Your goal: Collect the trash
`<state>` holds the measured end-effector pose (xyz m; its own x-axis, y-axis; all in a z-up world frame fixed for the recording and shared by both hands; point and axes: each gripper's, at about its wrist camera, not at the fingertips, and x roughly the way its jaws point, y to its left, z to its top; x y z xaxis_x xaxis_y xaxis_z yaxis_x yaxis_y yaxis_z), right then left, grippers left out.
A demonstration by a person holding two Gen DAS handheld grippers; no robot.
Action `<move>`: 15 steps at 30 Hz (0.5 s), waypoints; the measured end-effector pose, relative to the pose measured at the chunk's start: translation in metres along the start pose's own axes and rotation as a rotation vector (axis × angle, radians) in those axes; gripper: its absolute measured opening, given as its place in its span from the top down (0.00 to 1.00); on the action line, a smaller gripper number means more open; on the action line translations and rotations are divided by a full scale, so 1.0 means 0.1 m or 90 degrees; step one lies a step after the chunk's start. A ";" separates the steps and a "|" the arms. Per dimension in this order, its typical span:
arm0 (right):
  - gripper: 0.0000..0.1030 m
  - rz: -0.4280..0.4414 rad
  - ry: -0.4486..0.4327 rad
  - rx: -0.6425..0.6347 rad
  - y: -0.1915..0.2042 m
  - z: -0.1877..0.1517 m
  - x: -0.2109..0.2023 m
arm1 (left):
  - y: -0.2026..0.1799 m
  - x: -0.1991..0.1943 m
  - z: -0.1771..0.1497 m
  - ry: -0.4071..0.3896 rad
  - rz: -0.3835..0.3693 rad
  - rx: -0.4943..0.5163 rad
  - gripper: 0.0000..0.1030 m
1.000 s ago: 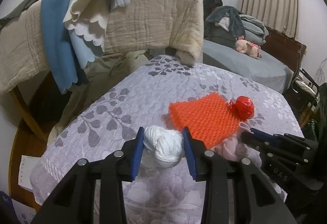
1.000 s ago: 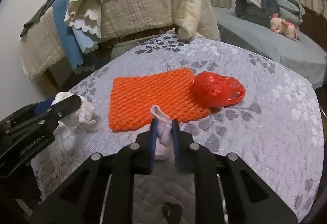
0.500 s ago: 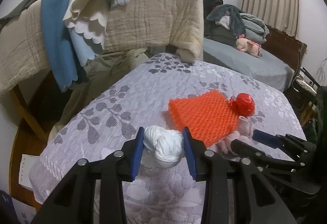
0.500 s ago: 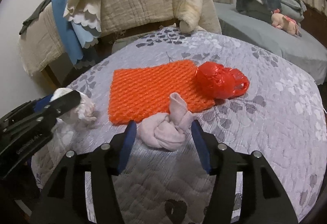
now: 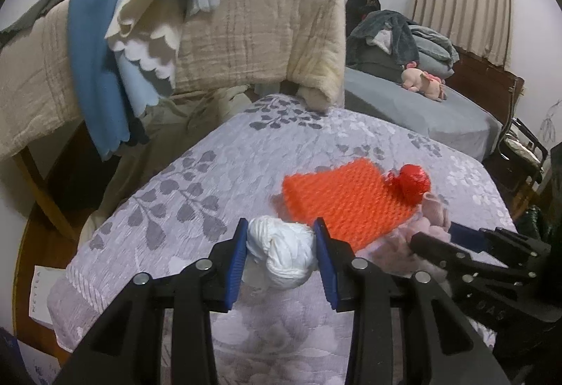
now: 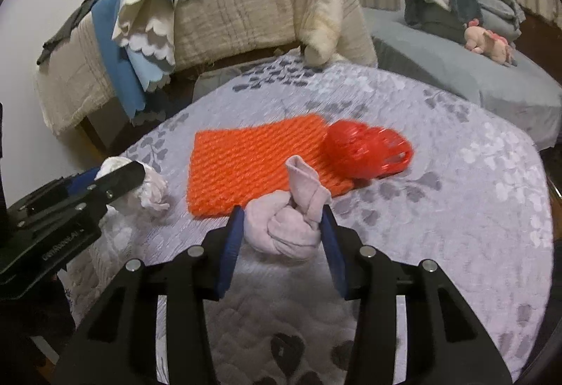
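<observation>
Two hand-held grippers: left [image 5: 280, 253] pinching white wad [image 5: 281, 257], right [image 6: 282, 234] closing around pink bundle [image 6: 286, 227].

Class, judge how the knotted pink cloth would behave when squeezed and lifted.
The knotted pink cloth looks soft, so it would probably squash between the closing right gripper. It seems light. Its loose tail may flop; the knot should hold.

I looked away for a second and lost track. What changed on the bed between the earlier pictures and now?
The right gripper let go of the pink knotted bag's tip, opened wide, and is now closing around its body. The left gripper stayed clamped on the white knotted bag. The orange foam net and red bag stayed put.
</observation>
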<state>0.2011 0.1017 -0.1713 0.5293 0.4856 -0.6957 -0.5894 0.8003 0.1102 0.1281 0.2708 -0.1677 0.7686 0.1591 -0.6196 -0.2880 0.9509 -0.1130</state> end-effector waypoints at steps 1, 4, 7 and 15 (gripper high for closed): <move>0.59 -0.005 -0.007 0.002 -0.04 0.02 -0.07 | -0.03 -0.01 0.01 -0.002 -0.003 0.003 0.64; 0.59 -0.015 -0.019 0.011 -0.15 0.05 -0.22 | -0.14 -0.05 0.04 -0.008 -0.014 0.011 0.64; 0.59 -0.026 -0.035 0.021 -0.29 0.08 -0.39 | -0.30 -0.11 0.08 -0.014 -0.029 0.020 0.64; 0.59 -0.058 -0.072 0.040 -0.64 0.06 -0.89 | -0.77 -0.25 0.16 -0.028 -0.070 0.047 0.64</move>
<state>0.1955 0.0090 -0.1119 0.6468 0.4436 -0.6203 -0.4980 0.8617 0.0969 0.1400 0.1974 -0.1312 0.8178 0.0625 -0.5722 -0.1591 0.9799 -0.1204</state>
